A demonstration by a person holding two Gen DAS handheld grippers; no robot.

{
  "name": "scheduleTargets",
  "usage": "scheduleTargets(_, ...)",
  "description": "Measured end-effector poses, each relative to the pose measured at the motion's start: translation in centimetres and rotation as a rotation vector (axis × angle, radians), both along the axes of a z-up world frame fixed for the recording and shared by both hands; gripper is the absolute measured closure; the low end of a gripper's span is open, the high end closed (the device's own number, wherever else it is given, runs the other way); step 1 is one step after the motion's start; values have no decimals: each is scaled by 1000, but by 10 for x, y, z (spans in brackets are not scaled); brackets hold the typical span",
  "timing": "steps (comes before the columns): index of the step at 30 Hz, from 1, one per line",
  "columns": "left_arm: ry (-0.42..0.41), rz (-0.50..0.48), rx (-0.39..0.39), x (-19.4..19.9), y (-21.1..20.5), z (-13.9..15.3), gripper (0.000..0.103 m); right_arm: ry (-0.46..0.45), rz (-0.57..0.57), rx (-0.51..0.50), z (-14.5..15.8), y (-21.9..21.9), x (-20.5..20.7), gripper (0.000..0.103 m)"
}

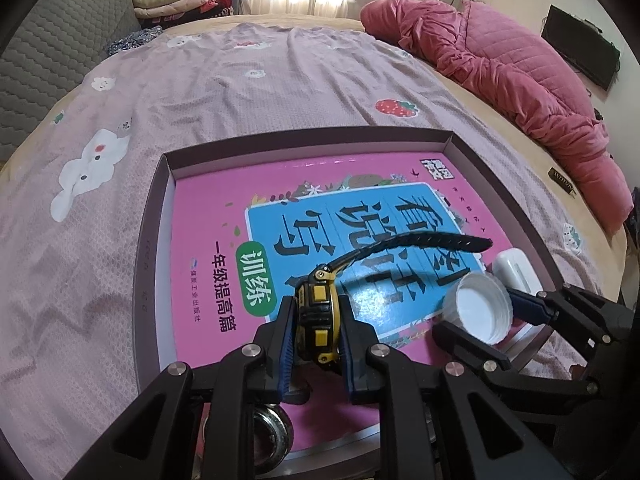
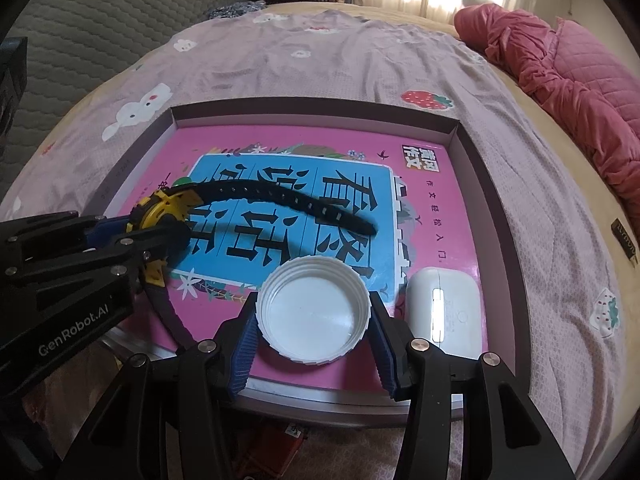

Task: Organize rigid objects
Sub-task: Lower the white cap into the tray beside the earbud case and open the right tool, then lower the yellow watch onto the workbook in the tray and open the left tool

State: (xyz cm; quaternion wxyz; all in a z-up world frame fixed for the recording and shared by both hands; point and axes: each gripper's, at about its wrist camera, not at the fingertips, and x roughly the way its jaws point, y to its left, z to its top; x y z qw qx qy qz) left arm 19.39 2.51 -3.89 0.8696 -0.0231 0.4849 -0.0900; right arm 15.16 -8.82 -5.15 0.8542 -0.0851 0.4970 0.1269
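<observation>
My left gripper (image 1: 316, 330) is shut on a black and yellow wristwatch (image 1: 318, 316), held on edge above a pink book (image 1: 224, 248); its black strap (image 1: 420, 242) sticks out to the right. In the right wrist view the same watch (image 2: 166, 210) and the left gripper (image 2: 160, 236) sit at the left. My right gripper (image 2: 314, 316) is shut on a white screw lid (image 2: 314, 314), its open side facing the camera. That lid (image 1: 478, 306) shows at the right of the left wrist view. The book lies in a shallow box (image 2: 490, 184).
A white earbud case (image 2: 442, 306) lies on the book beside the lid. The box rests on a lilac printed bedsheet (image 1: 240, 92). A pink quilt (image 1: 500, 68) is bunched at the right. A grey sofa (image 1: 48, 48) stands at the left. A metal round object (image 1: 272, 432) sits below the left gripper.
</observation>
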Motion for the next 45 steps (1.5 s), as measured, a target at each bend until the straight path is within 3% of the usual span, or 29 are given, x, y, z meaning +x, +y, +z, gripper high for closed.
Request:
scheduleTargets(16,6,-1,-9,0,1,3,84,-5,7,-14,2,-3,-6,50)
scheduleTargets(29,-13,-2,-12,-1,2,7,83,-42,17,-41,11,-4,-11,41)
scheduleTargets(45,-55,13,-19,-4,4,19,81,-77,27,-46,24,-7,-17,38)
